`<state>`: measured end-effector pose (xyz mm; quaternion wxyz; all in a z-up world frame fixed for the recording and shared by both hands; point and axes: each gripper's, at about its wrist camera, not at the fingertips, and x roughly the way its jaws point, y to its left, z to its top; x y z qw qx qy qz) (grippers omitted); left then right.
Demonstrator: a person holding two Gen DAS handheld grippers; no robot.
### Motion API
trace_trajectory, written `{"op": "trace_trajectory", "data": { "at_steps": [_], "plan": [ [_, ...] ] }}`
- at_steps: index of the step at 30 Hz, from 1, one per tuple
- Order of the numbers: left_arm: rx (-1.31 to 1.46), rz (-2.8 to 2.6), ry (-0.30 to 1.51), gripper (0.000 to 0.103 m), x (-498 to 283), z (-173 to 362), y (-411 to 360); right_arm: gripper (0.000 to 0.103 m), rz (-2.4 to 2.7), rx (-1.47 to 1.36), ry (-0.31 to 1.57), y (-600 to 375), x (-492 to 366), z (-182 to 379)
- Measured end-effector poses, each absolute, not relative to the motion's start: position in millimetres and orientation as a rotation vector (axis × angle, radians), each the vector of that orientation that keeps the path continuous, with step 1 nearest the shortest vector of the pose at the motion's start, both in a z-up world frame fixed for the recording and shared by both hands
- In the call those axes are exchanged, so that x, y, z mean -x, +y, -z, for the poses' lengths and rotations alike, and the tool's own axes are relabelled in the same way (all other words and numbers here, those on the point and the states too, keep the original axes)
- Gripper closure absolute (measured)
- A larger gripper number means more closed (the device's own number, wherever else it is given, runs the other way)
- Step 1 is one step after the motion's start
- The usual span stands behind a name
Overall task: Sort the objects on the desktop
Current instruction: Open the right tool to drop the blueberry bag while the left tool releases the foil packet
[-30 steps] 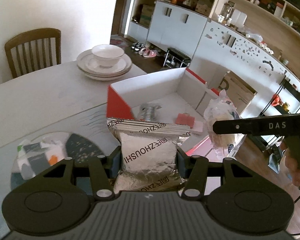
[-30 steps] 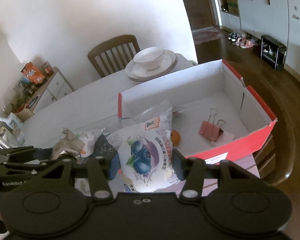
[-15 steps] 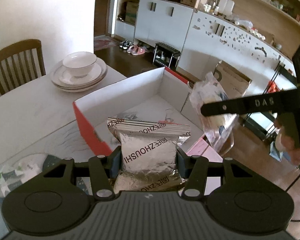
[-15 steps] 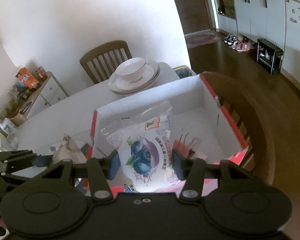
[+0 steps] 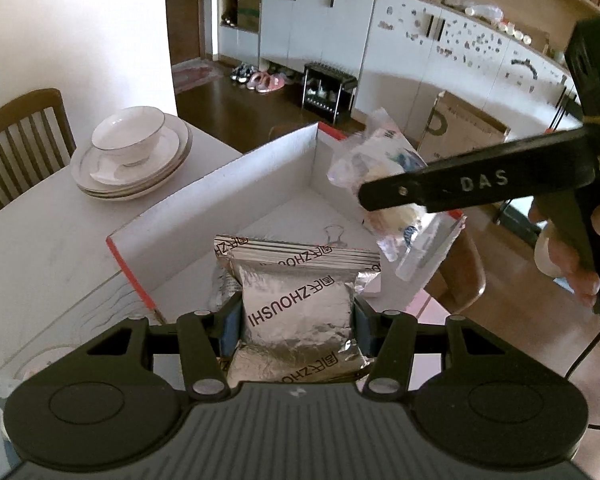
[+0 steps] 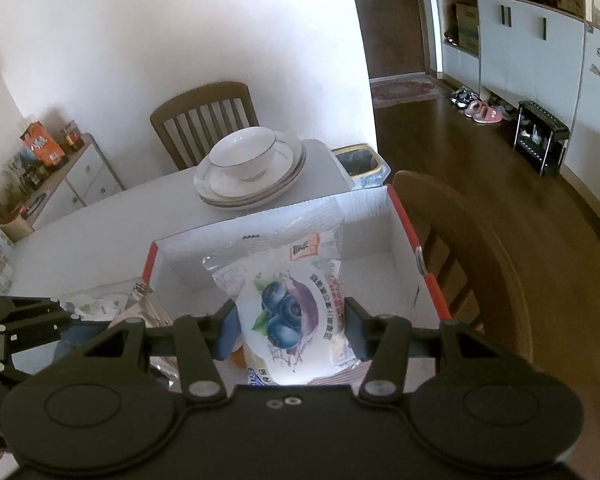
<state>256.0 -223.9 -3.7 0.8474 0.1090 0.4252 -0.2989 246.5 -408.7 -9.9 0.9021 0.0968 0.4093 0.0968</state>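
Observation:
My left gripper [image 5: 296, 320] is shut on a silver foil snack packet [image 5: 300, 304] and holds it above the near end of the open red-and-white box [image 5: 220, 192]. My right gripper [image 6: 290, 332] is shut on a clear blueberry snack bag [image 6: 288, 308] and holds it over the box [image 6: 380, 240]. In the left wrist view the right gripper [image 5: 384, 200] comes in from the right, with the bag [image 5: 380, 160] hanging over the box's far right corner. A binder clip [image 5: 334, 236] lies on the box floor.
A bowl on stacked plates [image 5: 130, 156] stands on the white table [image 5: 40, 232] beyond the box; it also shows in the right wrist view [image 6: 250, 172]. Wooden chairs [image 6: 204, 120] stand around the table. A lined bin [image 6: 358, 164] sits on the floor.
Both grippers have moved forward over the box with their packets still held. The right gripper has swung from beside the box to above its far right corner.

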Motion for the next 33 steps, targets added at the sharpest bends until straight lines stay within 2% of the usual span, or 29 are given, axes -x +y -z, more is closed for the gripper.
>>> {"op": "trace_trajectory", "data": {
  "at_steps": [15,33],
  "plan": [
    [-0.274,0.621,0.981,0.05,-280.2,40.7,-243.0,0.05,-0.233,-0.111,0.931,-389.0,-305.7,52.4],
    [-0.277,0.621,1.061,0.05,-287.1,69.1,-246.2,0.051,-0.279,-0.008,1.022,-362.0,-327.8,92.4]
  ]
}}
